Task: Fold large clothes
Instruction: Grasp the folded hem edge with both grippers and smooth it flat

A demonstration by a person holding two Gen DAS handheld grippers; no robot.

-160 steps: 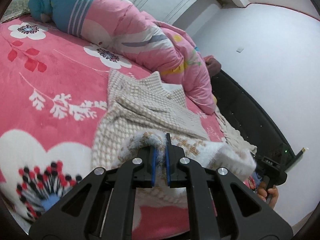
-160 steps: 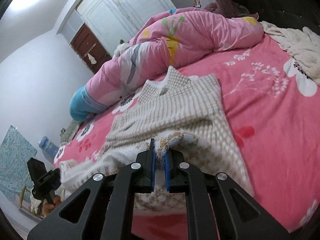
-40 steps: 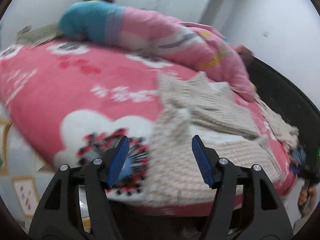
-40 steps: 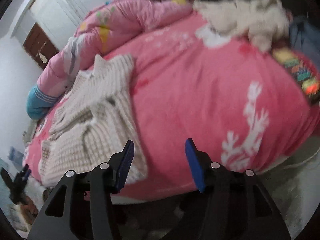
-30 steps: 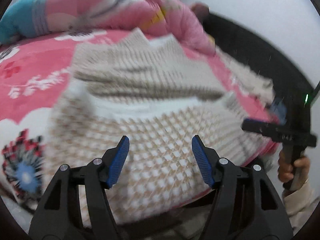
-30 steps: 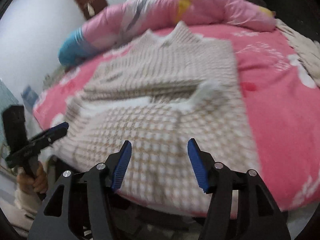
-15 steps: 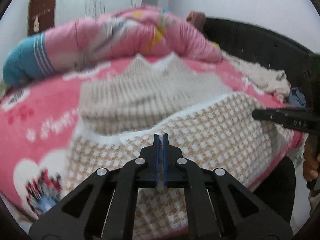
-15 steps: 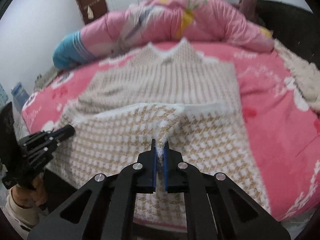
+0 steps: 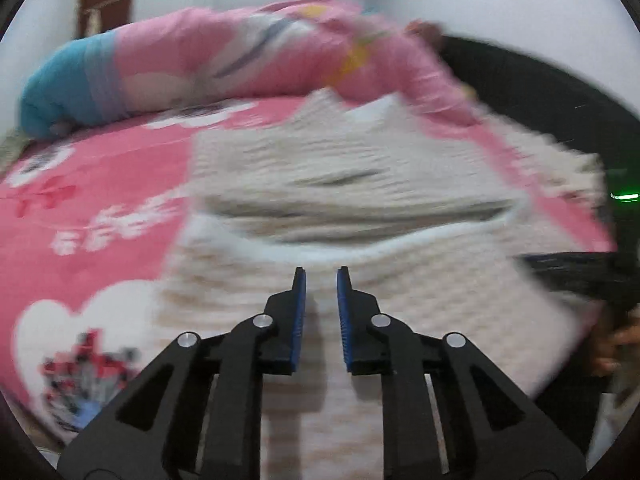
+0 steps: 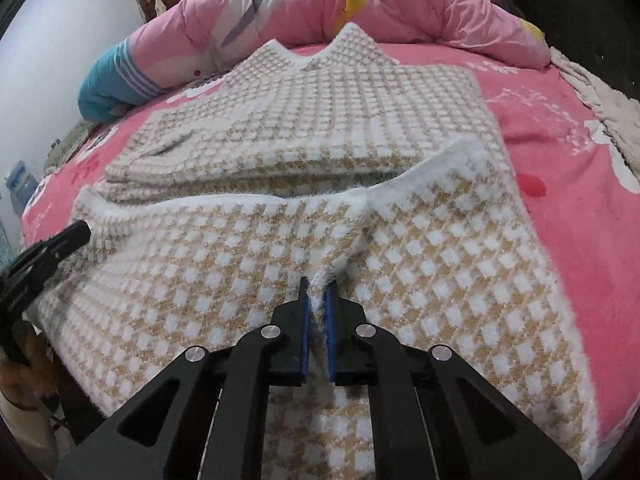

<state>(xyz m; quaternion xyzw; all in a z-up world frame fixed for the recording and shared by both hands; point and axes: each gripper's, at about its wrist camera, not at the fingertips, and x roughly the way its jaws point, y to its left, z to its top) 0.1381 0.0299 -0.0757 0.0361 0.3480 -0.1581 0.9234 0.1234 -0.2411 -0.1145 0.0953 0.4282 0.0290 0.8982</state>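
1 pink floral bed [image 10: 560,128] fills my views, a rolled pink quilt [image 10: 280,12] along its far side. On it lies the checked sweater [image 10: 320,120], lower half folded up. My right gripper [image 10: 316,292] pinches a ridge of it; my left gripper [image 9: 321,276] is opening, pads off the knit.

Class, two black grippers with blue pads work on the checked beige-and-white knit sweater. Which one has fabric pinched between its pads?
The right gripper: a ridge of the checked beige-and-white knit sweater is pinched between its pads. The left gripper shows a gap; its jaws are opening.
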